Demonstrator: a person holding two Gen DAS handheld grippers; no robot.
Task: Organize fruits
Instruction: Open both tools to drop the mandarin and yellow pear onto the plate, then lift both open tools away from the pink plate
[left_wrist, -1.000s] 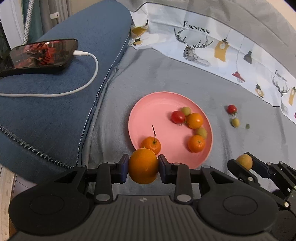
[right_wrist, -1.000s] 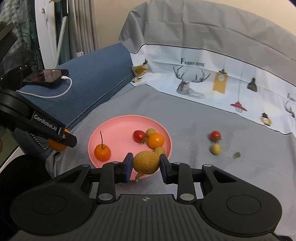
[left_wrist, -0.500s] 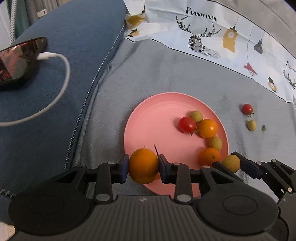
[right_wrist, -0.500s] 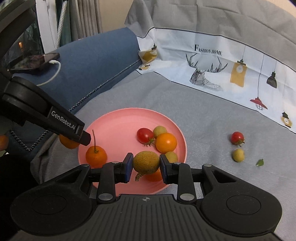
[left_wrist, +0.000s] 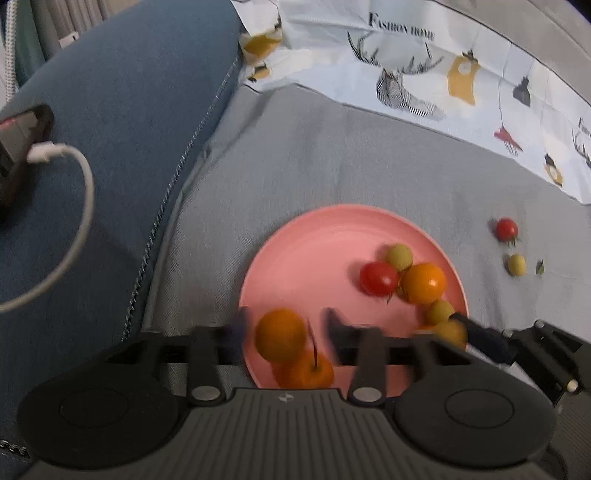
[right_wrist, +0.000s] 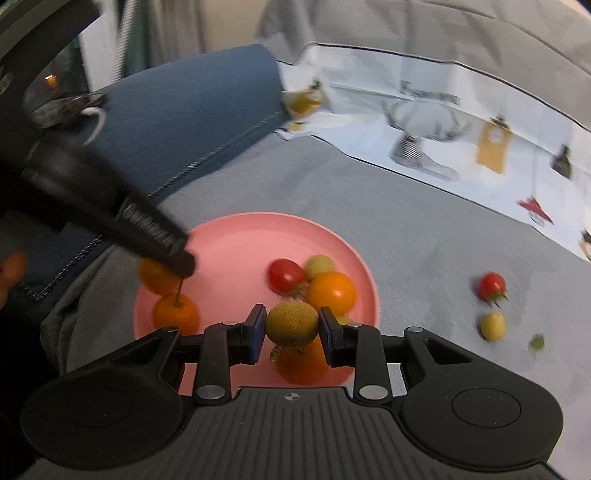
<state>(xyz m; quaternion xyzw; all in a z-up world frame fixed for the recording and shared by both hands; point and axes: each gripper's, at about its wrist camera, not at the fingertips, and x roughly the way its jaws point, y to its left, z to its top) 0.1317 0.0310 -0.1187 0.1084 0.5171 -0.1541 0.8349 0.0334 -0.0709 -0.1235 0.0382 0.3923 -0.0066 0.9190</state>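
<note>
- Far to the left of our left tongs (left_wrist: 284, 334), a phone (left_wrist: 18, 147) with a white cable (left_wrist: 79, 206) lies on the blue cushion (left_wrist: 122, 122).
- Our left tongs stand spread apart over the near left edge of the pink plate (left_wrist: 314, 243); an orange (left_wrist: 280, 334) sits between the jaws with a gap on each side, blurred, so we cannot tell whether it rests on anything.
- Just below it lies a stemmed orange fruit (left_wrist: 314, 371) on the plate.
- Ahead and right of the left tongs, a red tomato (left_wrist: 378, 277), a round orange fruit (left_wrist: 424, 282) and small green fruits (left_wrist: 399, 256) cluster on the plate.
- Our right tongs (right_wrist: 291, 326) are clamped on a brownish-green fruit (right_wrist: 291, 323), held over the plate's near edge.
- Right of the right tongs, a second red tomato (right_wrist: 492, 286) and a yellow fruit (right_wrist: 493, 325) lie on the grey bedspread (right_wrist: 424, 229).
</note>
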